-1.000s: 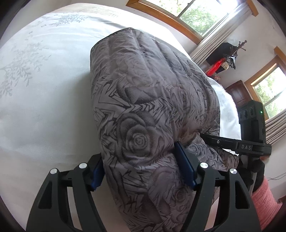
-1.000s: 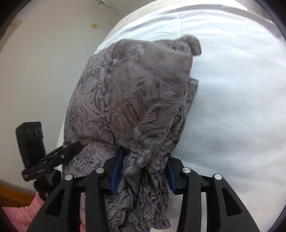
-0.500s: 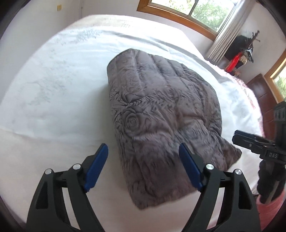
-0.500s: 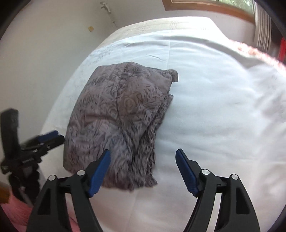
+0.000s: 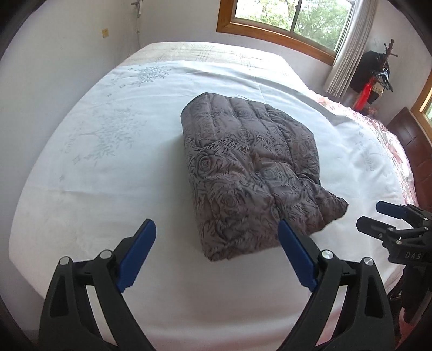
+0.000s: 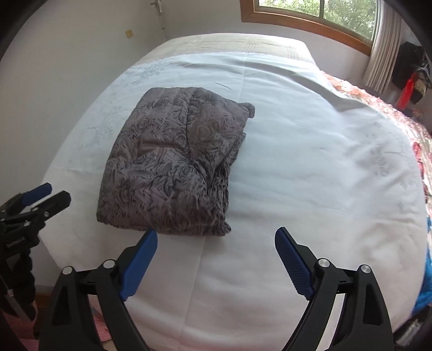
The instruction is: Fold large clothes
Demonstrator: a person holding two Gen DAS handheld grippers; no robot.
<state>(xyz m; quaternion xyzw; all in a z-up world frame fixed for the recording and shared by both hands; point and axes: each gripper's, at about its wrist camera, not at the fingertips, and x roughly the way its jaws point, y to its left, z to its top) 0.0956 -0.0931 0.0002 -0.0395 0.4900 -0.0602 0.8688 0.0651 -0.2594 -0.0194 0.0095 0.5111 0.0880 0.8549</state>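
Observation:
A grey quilted jacket with a rose pattern (image 5: 248, 172) (image 6: 175, 164) lies folded into a thick bundle on the white bed sheet (image 5: 108, 167) (image 6: 310, 167). My left gripper (image 5: 216, 237) hangs above and nearer than the bundle, jaws opening wide, nothing between the blue pads. My right gripper (image 6: 216, 243) hovers likewise over the sheet just short of the bundle's near edge, jaws opening, empty. Each gripper shows in the other's view: the right gripper (image 5: 388, 218) at the right edge, the left gripper (image 6: 40, 199) at the left edge.
The bed fills both views, with a wall on the left and a wood-framed window (image 5: 286, 24) behind. A floral cover (image 6: 405, 127) lies along the bed's right side. A curtain (image 5: 348, 51) and a dark stand with red items (image 5: 372, 78) occupy the far right corner.
Both grippers let go of the jacket, opened wide and drew up and back. The bundle now lies free on the sheet, smaller in both views.

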